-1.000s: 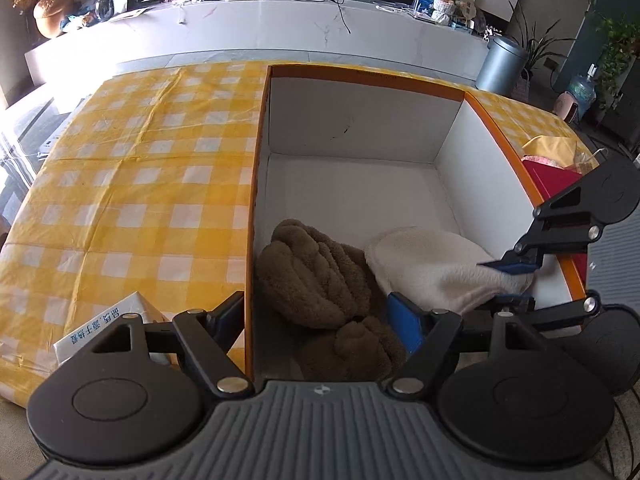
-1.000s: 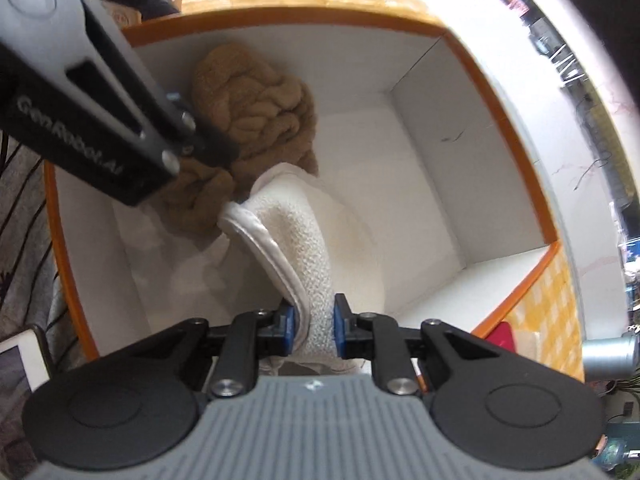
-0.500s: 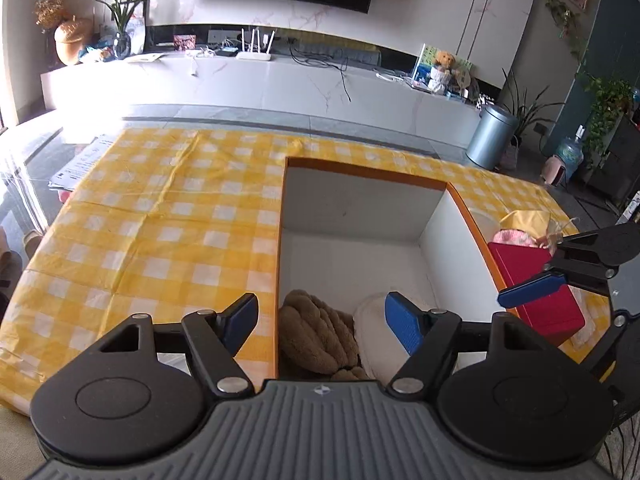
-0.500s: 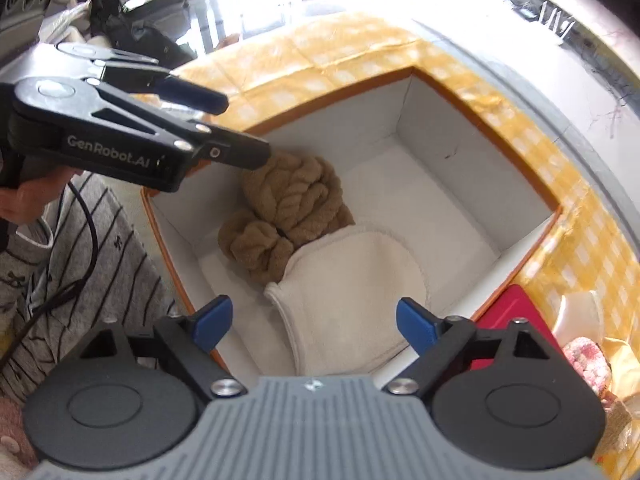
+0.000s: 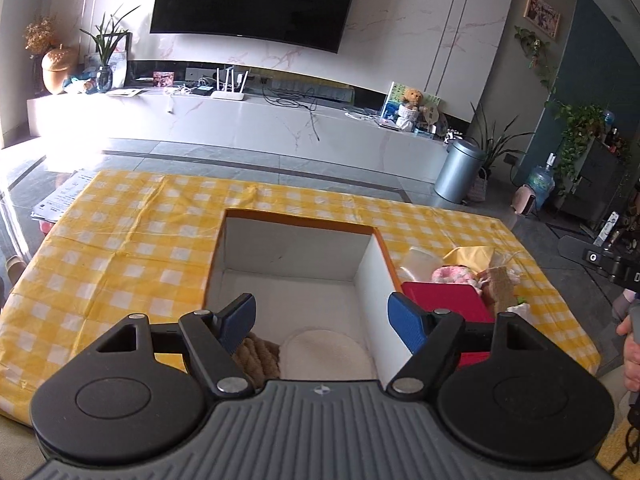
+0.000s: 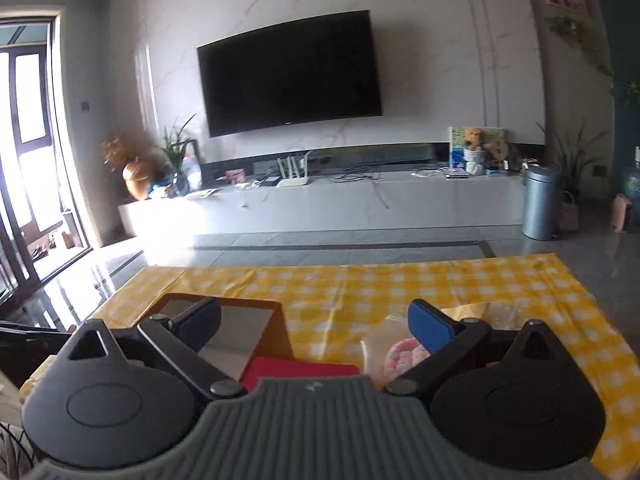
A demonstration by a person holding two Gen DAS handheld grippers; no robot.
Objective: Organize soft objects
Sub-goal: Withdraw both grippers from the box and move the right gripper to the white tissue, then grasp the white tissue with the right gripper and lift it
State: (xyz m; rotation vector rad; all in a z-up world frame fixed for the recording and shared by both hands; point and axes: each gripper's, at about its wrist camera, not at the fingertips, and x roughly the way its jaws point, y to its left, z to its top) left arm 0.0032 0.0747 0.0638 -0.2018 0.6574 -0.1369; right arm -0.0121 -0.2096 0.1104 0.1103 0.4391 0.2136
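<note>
An orange-rimmed white box point(image 5: 296, 248) sits on the yellow checked table. In it lie a brown braided plush point(image 5: 256, 356) and a round white fleece pad point(image 5: 324, 350), side by side at the near end. My left gripper point(image 5: 322, 316) hovers above them, jaws wide and still opening, nothing between them. My right gripper point(image 6: 314, 320) hangs right of the box point(image 6: 240, 316), over a red box point(image 6: 296, 370) and a pink fluffy item point(image 6: 404, 356). Its jaws are opening and are empty.
Right of the box lie the red box point(image 5: 444, 300), the pink fluffy item point(image 5: 454, 274), a yellow cloth point(image 5: 468, 256) and a tan item point(image 5: 500, 288). A person's hand point(image 5: 631, 352) shows at the right edge. The tablecloth point(image 5: 120, 264) left of the box is bare.
My right gripper let go of the white pad inside the box, opened wide, rose out and swung right to face the room. My left gripper lifted and drew back.
</note>
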